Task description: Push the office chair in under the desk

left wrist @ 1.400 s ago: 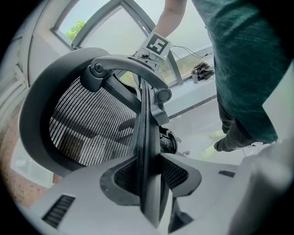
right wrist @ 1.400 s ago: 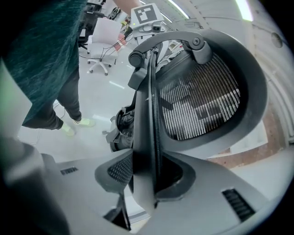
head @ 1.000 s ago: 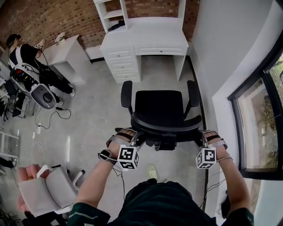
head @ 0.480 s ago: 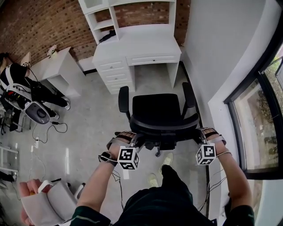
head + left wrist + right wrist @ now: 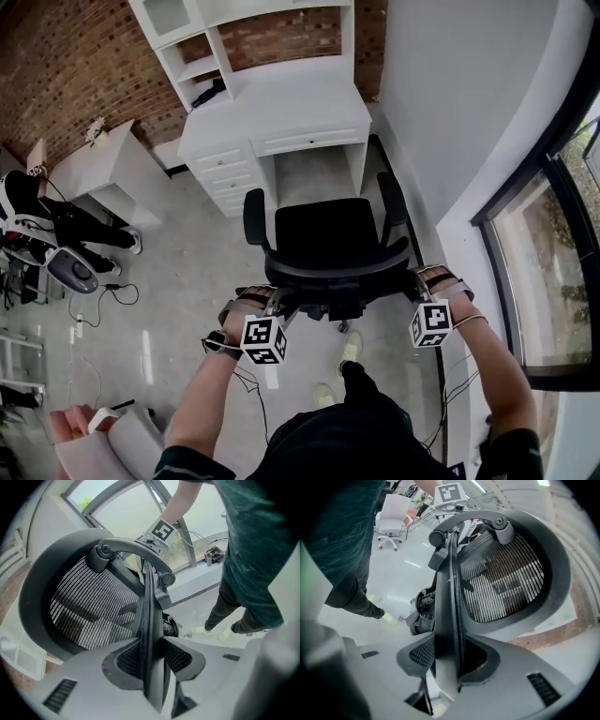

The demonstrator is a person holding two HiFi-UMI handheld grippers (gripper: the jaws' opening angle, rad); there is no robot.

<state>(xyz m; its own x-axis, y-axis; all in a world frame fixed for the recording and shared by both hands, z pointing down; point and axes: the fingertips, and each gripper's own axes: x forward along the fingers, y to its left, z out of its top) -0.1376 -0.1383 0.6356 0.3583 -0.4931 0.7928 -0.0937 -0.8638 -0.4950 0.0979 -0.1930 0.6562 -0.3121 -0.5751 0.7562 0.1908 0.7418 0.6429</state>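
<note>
In the head view a black office chair [image 5: 323,239] stands on the grey floor, its seat facing the knee gap of a white desk [image 5: 281,112] with drawers on its left side. The seat front is just short of the desk. My left gripper [image 5: 279,300] is shut on the left end of the backrest rim, and my right gripper [image 5: 418,283] is shut on the right end. In the left gripper view the pads [image 5: 126,660] clamp the thin black rim [image 5: 149,620] beside the mesh. The right gripper view shows the same hold, my right gripper [image 5: 447,660] shut on the rim [image 5: 452,597].
A small white side table [image 5: 103,169] stands left of the desk against the brick wall. A seated person [image 5: 47,225] and floor cables [image 5: 103,291] are at the far left. A white and pink chair [image 5: 103,441] is at the lower left. A white wall and window [image 5: 553,262] run along the right.
The chair and both grippers have moved forward toward the desk, and the gap between seat and desk has shrunk. Both grips on the backrest look unchanged.
</note>
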